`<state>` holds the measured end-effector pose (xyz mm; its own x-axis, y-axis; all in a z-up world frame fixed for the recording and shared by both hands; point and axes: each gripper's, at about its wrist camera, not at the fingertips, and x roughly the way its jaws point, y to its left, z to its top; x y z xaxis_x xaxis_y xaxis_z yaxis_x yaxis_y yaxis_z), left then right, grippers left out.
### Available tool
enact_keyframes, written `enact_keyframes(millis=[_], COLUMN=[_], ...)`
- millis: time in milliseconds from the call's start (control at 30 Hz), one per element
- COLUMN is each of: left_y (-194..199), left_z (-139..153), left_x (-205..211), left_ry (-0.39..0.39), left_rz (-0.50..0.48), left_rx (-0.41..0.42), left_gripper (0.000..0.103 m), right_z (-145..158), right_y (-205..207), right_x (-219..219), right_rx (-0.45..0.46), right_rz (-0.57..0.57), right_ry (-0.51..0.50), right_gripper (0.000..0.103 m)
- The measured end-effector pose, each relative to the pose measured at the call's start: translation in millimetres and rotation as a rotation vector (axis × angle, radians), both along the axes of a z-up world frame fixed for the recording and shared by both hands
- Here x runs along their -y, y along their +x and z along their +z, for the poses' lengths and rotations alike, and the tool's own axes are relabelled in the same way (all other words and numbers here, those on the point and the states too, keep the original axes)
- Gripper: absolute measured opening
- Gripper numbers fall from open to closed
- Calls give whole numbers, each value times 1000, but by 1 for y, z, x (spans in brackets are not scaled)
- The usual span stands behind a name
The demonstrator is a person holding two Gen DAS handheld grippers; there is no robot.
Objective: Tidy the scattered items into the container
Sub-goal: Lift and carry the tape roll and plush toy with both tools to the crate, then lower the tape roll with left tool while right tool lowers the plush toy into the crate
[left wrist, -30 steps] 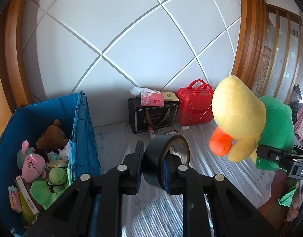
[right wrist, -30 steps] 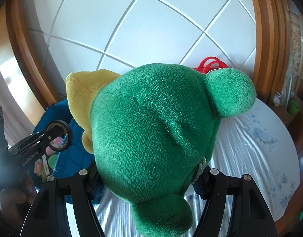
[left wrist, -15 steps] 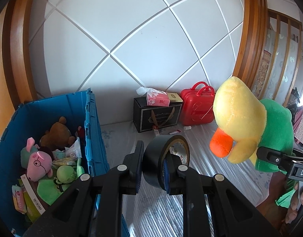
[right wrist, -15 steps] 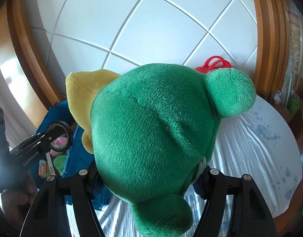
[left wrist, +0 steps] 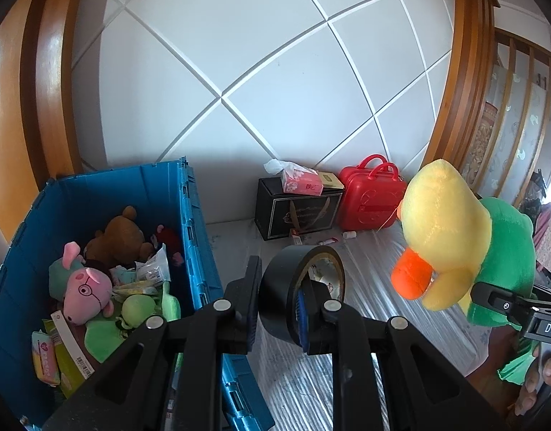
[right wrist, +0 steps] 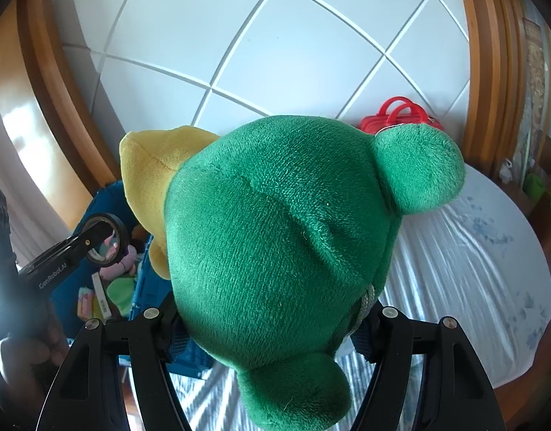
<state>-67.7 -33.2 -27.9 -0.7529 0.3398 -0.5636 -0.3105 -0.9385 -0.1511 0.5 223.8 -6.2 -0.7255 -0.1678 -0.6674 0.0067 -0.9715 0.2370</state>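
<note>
The left tool [left wrist: 280, 296] pinches the wall of a black tape roll [left wrist: 275, 296], held upright just right of the blue crate's [left wrist: 194, 222] near wall. The right tool [right wrist: 271, 327] clamps a green-and-yellow duck plush [right wrist: 275, 237], well right of the crate over open bedsheet [left wrist: 365, 262]. The crate is open-topped, with toys piled inside below its rim.
</note>
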Motion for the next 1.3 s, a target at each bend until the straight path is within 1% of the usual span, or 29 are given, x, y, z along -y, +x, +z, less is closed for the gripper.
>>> enact_keyframes(millis=[367,767,900,1033,1300], left_y=[-10,-19,-18,-19,-20], left_z=[4,-3,-6,-13,-27], left_x=[44,102,122,140,172], left_ry=[9,13,-1,-13,-11], left_rz=[70,166,205,232,287], left_rx=[1,22,30,56,91], left_gripper=[17,17,17,17,17], right_z=[2,5,9,7,11], right_y=[-7,-31,-43,-57,-78], right_x=[34,85,107,128,171], right_rx=[-1,-6,-11,4,-1], right_rz=[44,136,175,212,275], right_ry=[14,24,27,16,34], right_gripper=[70,70,70,70,71])
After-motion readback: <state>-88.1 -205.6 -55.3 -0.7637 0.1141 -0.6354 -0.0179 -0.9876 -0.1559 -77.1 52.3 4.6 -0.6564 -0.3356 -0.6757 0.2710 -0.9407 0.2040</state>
